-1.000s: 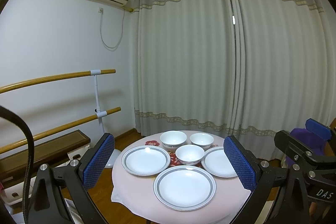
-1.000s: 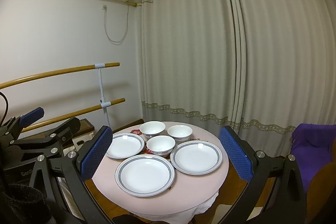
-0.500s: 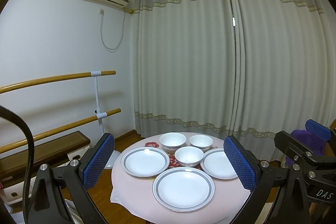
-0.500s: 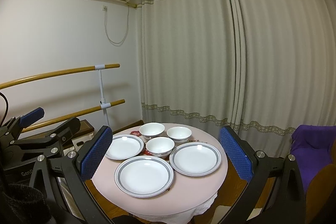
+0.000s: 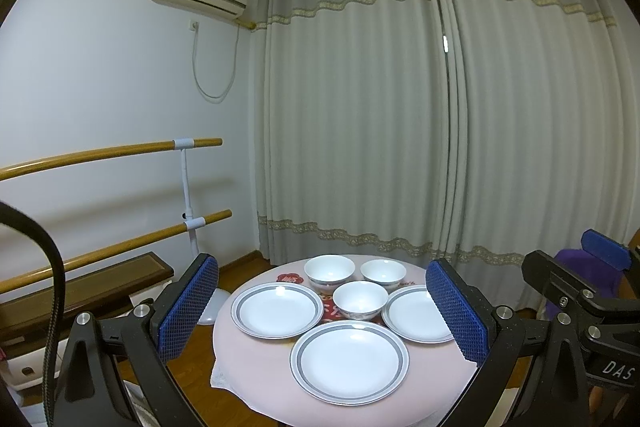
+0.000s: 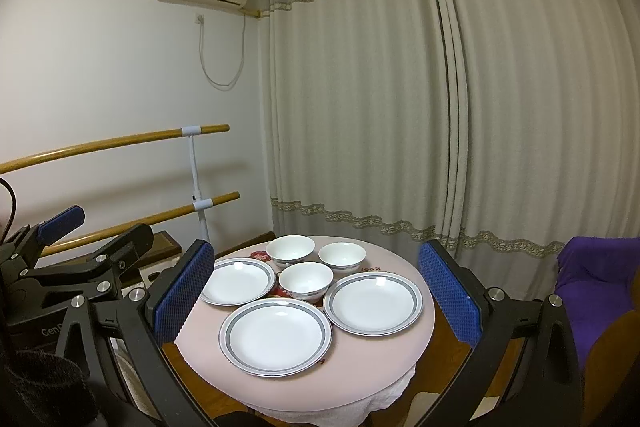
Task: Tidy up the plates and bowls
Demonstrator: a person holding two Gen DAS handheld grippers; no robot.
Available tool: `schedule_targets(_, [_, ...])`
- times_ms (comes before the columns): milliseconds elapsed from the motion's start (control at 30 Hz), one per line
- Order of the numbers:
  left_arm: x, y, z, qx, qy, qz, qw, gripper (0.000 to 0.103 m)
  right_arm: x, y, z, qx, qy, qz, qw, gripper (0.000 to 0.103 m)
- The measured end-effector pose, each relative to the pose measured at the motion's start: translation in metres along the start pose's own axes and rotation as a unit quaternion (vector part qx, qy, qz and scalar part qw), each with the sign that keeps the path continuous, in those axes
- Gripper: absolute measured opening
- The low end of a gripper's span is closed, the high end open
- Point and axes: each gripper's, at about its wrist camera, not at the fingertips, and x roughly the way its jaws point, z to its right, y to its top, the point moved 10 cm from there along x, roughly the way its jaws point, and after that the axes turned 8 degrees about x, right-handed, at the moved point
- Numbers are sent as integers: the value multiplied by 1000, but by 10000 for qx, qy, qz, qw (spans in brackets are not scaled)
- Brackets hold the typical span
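Three plates point(image 5: 349, 361) and three bowls point(image 5: 360, 300) on round table point(image 6: 400, 347); glazed ware, likely stiff, slick, breakable; pinch at rims. Left hand-held gripper point(image 5: 322, 313) and right hand-held gripper point(image 6: 316, 293) gape wide, empty, short of table.

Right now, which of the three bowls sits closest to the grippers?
The front bowl, in the middle between the three plates. The other two bowls sit side by side behind it, nearer the curtain.

Table point(image 5: 240, 351) slightly higher in left view, dishes unmoved, nothing grasped
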Motion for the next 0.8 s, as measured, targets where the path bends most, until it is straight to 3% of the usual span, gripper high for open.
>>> schedule_targets(800, [0,-1,2,-9,-6,28,10000,102,-4,1,3,36,11,17,10000,103])
